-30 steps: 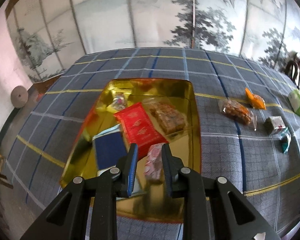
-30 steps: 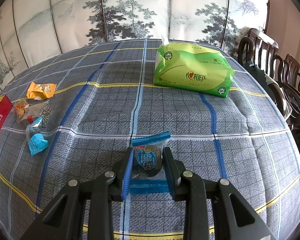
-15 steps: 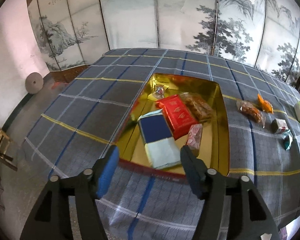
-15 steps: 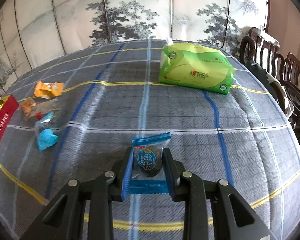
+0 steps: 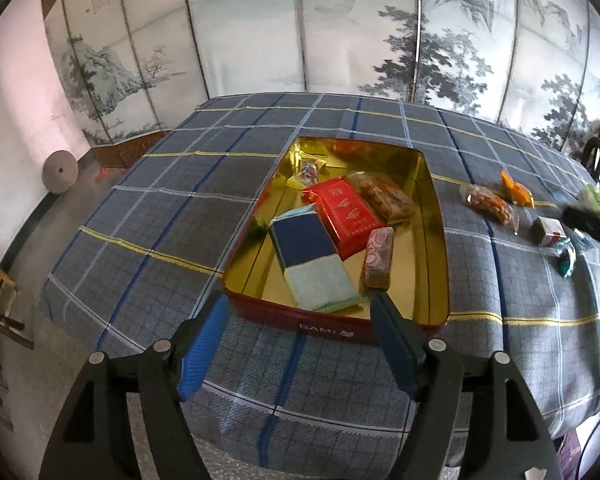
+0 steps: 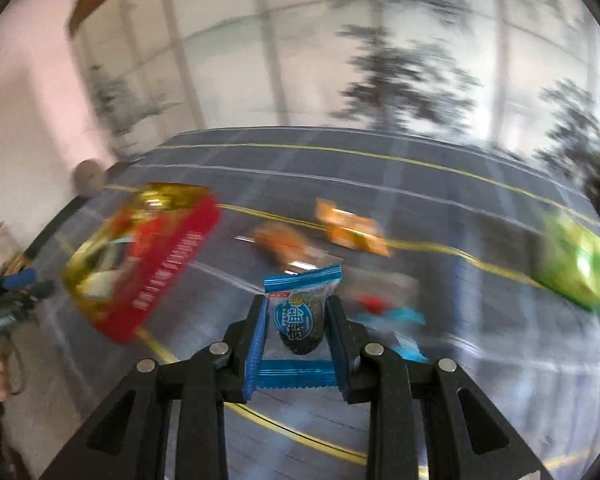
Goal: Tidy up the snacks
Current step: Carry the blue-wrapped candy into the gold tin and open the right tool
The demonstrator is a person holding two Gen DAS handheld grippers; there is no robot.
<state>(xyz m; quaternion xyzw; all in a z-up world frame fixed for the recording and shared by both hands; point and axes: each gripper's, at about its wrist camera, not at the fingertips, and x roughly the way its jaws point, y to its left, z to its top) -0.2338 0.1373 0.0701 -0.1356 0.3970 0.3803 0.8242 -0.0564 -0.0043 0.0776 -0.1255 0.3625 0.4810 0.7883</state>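
At lower centre of the right wrist view, the right gripper [image 6: 296, 326] clamped a blue-wrapped dark snack [image 6: 300, 316], while the left gripper [image 5: 298, 314], jaws just opened wide and empty, faced the red gold-lined tin [image 5: 436, 240].

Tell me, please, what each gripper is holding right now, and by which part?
The right gripper pinches the blue snack packet across its bulging middle. The left gripper, jaws just opened, holds nothing.
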